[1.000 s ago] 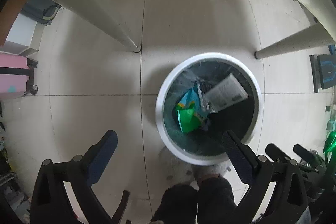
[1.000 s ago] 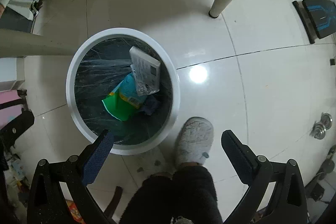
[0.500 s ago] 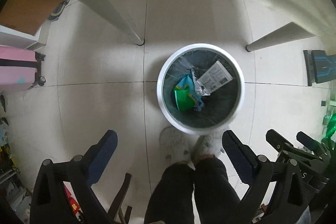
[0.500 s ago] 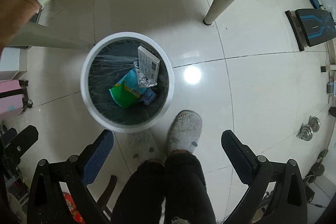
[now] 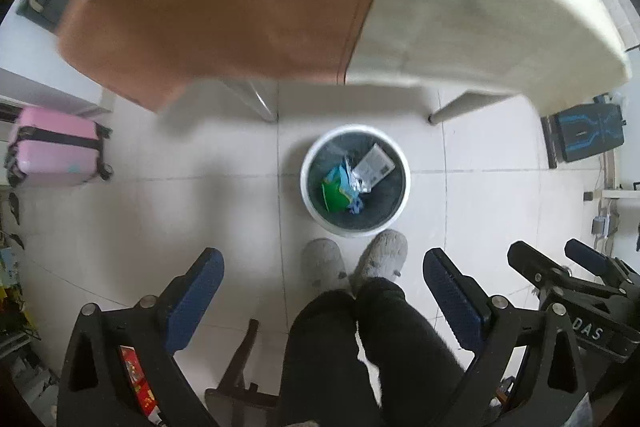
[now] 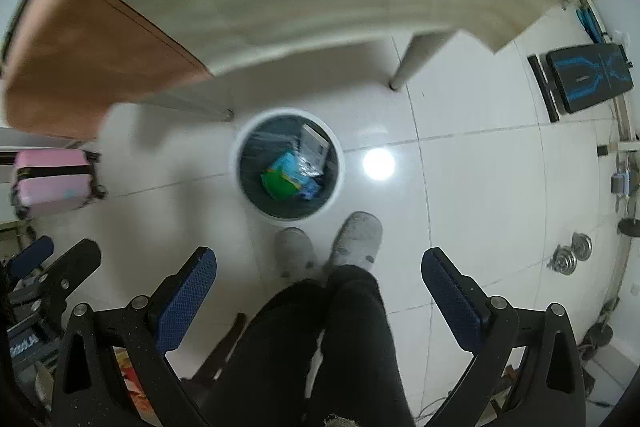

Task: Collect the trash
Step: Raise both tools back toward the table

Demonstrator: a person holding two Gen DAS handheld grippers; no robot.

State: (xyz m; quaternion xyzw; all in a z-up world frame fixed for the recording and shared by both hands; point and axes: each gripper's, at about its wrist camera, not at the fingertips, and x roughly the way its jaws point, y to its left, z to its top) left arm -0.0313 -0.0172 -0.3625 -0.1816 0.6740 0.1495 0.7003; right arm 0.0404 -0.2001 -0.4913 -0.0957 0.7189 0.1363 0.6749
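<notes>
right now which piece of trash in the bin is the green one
The green packet lying low on the left inside the bin. The pale printed packet at upper right and the crumpled clear wrapper between them are not green.

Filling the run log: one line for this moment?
left gripper: open, empty | right gripper: open, empty | round white trash bin: holds green packet, white carton
</notes>
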